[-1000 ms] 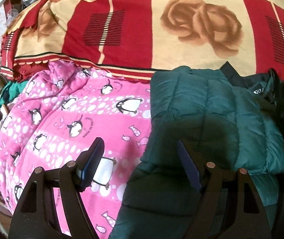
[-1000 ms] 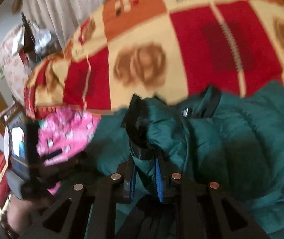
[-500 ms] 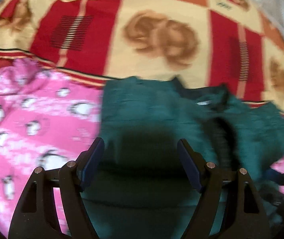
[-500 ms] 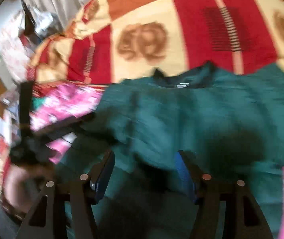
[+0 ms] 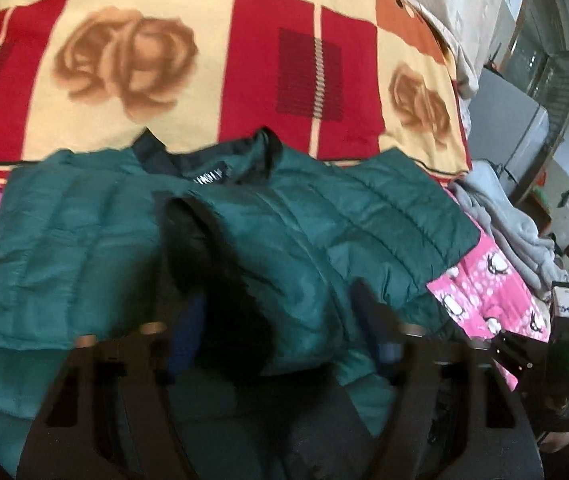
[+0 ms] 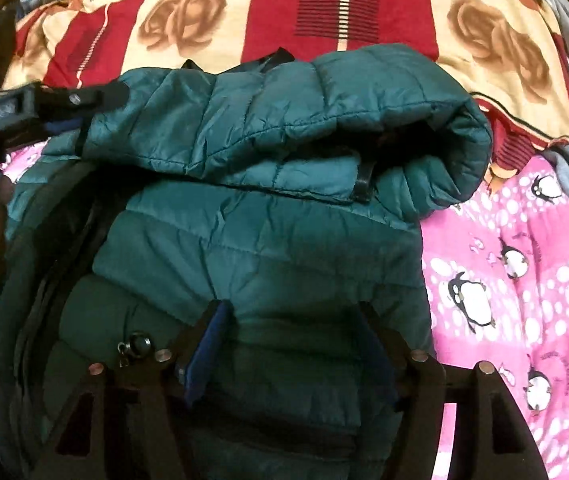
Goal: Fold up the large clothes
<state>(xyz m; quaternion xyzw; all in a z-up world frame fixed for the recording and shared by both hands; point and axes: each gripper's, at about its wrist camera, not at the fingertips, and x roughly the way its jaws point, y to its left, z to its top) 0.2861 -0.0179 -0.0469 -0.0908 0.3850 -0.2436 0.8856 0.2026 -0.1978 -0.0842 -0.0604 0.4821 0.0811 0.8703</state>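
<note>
Jacket [image 6: 268, 248] is puffy, light, slick and springy; take it at the stitched hem or collar [image 5: 220, 168]. Both grippers [image 5: 280, 332] [image 6: 296, 332] have fingers spread apart, holding nothing.

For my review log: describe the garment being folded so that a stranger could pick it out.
On the bed, the red rose blanket lies at the back and the pink penguin quilt in front. On that quilt is the jacket: a dark green quilted puffer, the only plain, unpatterned piece.

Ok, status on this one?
Both grippers open, over the jacket. Sleeve folded across. Nothing in the way.
</note>
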